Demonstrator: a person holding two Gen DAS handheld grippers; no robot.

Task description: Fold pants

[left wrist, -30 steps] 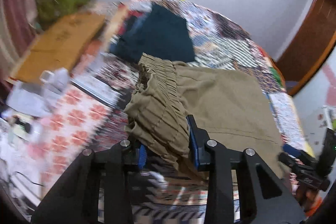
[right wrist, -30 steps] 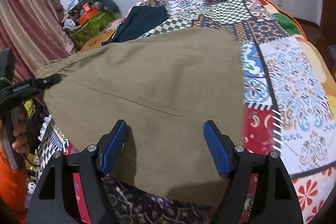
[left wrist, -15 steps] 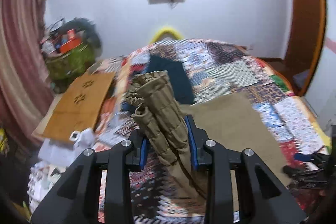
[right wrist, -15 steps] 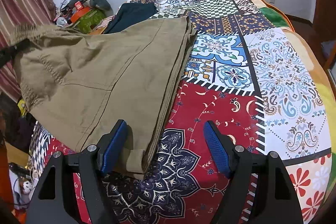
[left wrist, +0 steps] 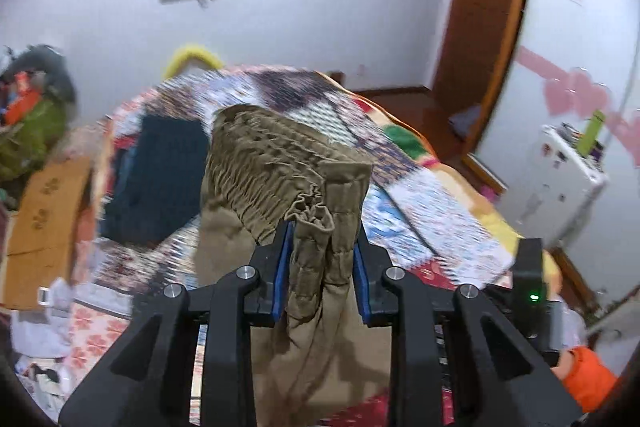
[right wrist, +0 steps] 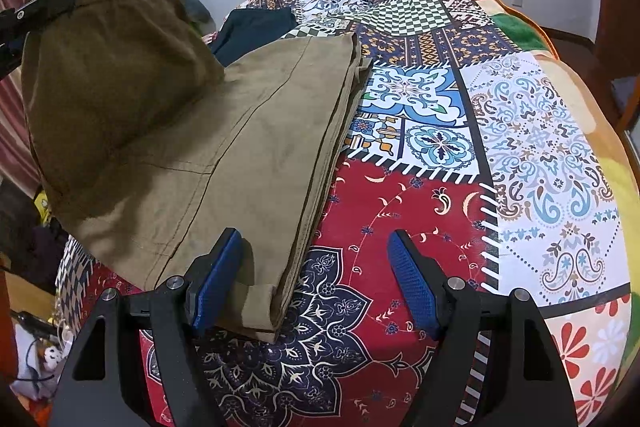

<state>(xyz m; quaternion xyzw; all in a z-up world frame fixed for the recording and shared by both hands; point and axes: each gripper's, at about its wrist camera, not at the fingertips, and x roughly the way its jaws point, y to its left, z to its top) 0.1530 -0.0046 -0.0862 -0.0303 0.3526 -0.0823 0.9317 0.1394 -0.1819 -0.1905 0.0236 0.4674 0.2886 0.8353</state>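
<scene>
- Left claw (left wrist: 320, 267): clamped on the gathered elastic waistband of the pants (right wrist: 240, 147), which we hold raised above the bed (right wrist: 520, 147); fabric hangs slack below the pads.
- Right claw (right wrist: 316, 283): fingers apart, gripping nothing, low over the bed just beside the pants' near hem; left pad (right wrist: 218, 279) sits at the cloth edge, contact unclear.
- Pants: legs lie stacked flat on the quilt, long edge roughly aligned; waist end lifted at left, so the garment bends between flat part and raised part.
- Step in hand, our judgement: the waist-to-hem fold, top half being carried over the legs.
- Next move calls for: bringing the waistband forward and down onto the hem end, edges matched, then letting go; right claw could pin or smooth the lower layer.
- Farther off: a dark garment (right wrist: 252, 27) on the quilt beyond the pants, apart from the fold path.
</scene>
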